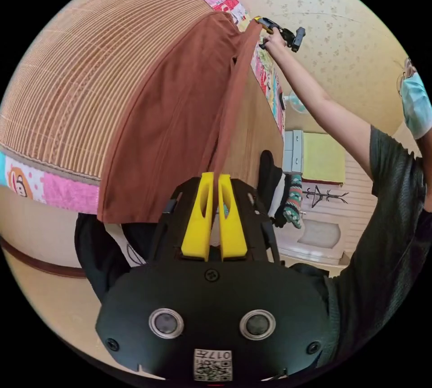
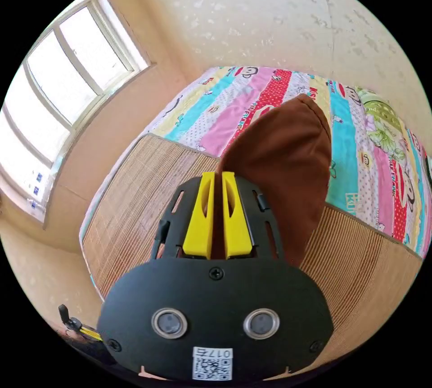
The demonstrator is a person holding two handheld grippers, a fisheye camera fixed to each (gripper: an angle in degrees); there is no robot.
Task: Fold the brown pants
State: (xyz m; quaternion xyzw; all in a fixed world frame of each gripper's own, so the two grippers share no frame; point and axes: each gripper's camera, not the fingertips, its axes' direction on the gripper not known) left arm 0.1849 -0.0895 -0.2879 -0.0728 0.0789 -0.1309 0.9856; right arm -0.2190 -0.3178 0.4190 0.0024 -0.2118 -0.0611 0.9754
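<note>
The brown pants (image 1: 175,118) lie stretched over a bamboo mat on the bed, one end hanging past the mat's edge. My left gripper (image 1: 215,176) has its yellow jaws shut on a taut edge of the cloth. That edge runs up to the other gripper (image 1: 270,28), held in a person's hand at the far end. In the right gripper view, my right gripper (image 2: 218,175) is shut on the brown pants (image 2: 283,158), and a flap of the cloth rises above the jaws.
The bamboo mat (image 1: 76,91) covers a bed with a bright patchwork sheet (image 2: 270,100). A person's arm (image 1: 324,104) and dark shirt (image 1: 387,235) fill the right of the left gripper view. A cabinet (image 1: 319,158) and clothes rack stand behind. A window (image 2: 58,91) is at left.
</note>
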